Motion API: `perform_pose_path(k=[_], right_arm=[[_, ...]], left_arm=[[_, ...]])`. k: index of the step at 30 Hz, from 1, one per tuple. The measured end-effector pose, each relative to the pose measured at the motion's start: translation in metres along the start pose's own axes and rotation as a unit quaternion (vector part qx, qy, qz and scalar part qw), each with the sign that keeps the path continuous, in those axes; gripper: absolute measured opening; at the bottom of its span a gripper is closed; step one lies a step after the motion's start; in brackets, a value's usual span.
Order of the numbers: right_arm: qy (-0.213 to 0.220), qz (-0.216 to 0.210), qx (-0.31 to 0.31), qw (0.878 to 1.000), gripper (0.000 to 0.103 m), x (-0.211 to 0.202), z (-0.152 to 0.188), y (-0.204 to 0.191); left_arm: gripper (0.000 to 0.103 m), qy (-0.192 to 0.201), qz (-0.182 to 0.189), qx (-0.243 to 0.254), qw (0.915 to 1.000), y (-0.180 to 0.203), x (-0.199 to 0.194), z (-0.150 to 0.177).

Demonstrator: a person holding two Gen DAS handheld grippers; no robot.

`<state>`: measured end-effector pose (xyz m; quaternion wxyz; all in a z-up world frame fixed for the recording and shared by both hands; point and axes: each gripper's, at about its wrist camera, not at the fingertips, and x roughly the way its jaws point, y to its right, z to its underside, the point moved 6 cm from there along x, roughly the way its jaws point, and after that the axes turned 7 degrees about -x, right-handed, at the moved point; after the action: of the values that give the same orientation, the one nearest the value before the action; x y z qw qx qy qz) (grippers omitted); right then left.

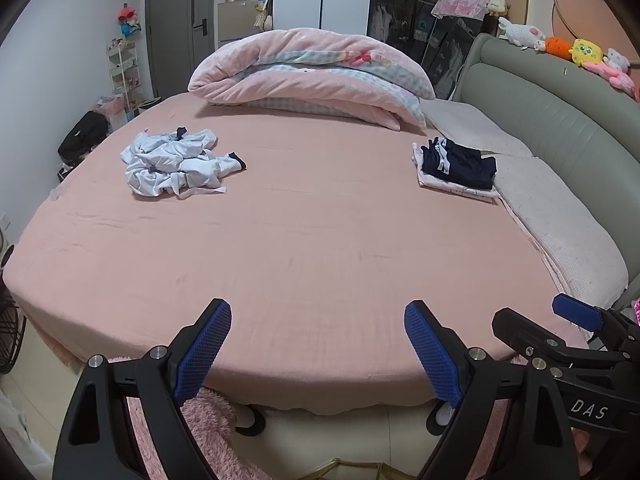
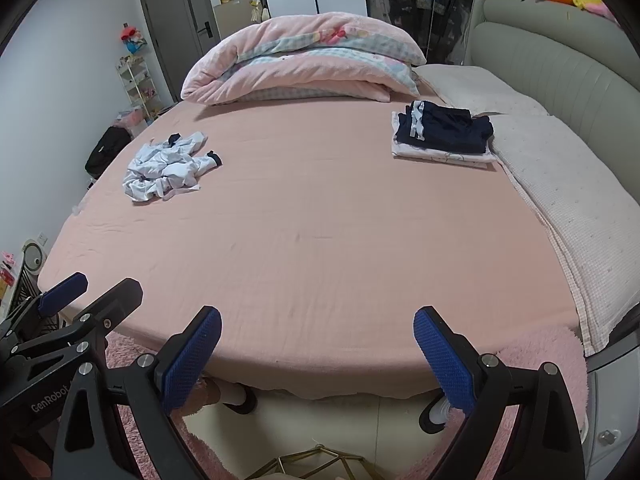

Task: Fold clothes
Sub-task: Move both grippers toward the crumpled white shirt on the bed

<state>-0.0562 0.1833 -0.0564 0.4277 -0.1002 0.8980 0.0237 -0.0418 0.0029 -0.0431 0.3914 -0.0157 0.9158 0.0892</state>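
A crumpled white garment with dark cuffs (image 1: 176,164) (image 2: 166,166) lies on the pink bed sheet (image 1: 304,248) (image 2: 320,232), far left. A folded stack, dark navy clothes on a pale piece (image 1: 456,168) (image 2: 442,136), sits at the far right beside the pillows. My left gripper (image 1: 318,320) hangs open over the bed's near edge, nothing between its blue pads. My right gripper (image 2: 318,326) stands open too, empty, at the same edge. Each gripper shows at the side of the other's view: the right gripper (image 1: 528,320), the left gripper (image 2: 102,284).
A rolled pink quilt (image 1: 304,72) (image 2: 300,60) lies across the far end. Pale pillows (image 1: 568,224) (image 2: 560,184) line the grey headboard (image 1: 560,112) at right, with plush toys on top. A black bag (image 1: 84,136) and a white rack (image 1: 124,68) stand at left. A person's feet in dark slippers (image 2: 240,398) are below.
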Motion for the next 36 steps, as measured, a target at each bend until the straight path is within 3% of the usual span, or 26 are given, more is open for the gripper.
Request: perform_pose_path(k=[6,11,14,19,22,30,36], right_arm=[[0.008,-0.006,-0.006,1.000,0.097,-0.003,0.000,0.001],[0.008,-0.038,-0.023,0.999,0.097,0.005,-0.021,-0.013],[0.019,-0.066,-0.038,0.997,0.097,0.007,-0.048,-0.026],[0.043,-0.092,-0.090,0.991,0.097,0.018,-0.094,-0.055],[0.059,-0.084,-0.114,0.988,0.097,0.029,-0.121,-0.071],[0.030,-0.090,-0.147,0.985,0.097,0.107,-0.184,-0.120],[-0.003,-0.089,-0.176,0.980,0.097,0.191,-0.200,-0.172]], left_arm=[[0.089,0.005,0.000,0.020,0.9998,0.000,0.002,-0.006],[0.089,0.025,0.018,0.025,0.9992,-0.007,0.002,-0.035],[0.089,0.029,0.026,0.011,0.9992,-0.020,0.010,-0.059],[0.089,0.034,0.009,0.003,0.9994,-0.045,0.024,-0.090],[0.089,0.037,0.004,-0.013,0.9992,-0.065,0.034,-0.109],[0.089,0.046,-0.020,-0.071,0.9962,-0.142,0.079,-0.154],[0.089,0.016,-0.050,-0.157,0.9862,-0.231,0.151,-0.170]])
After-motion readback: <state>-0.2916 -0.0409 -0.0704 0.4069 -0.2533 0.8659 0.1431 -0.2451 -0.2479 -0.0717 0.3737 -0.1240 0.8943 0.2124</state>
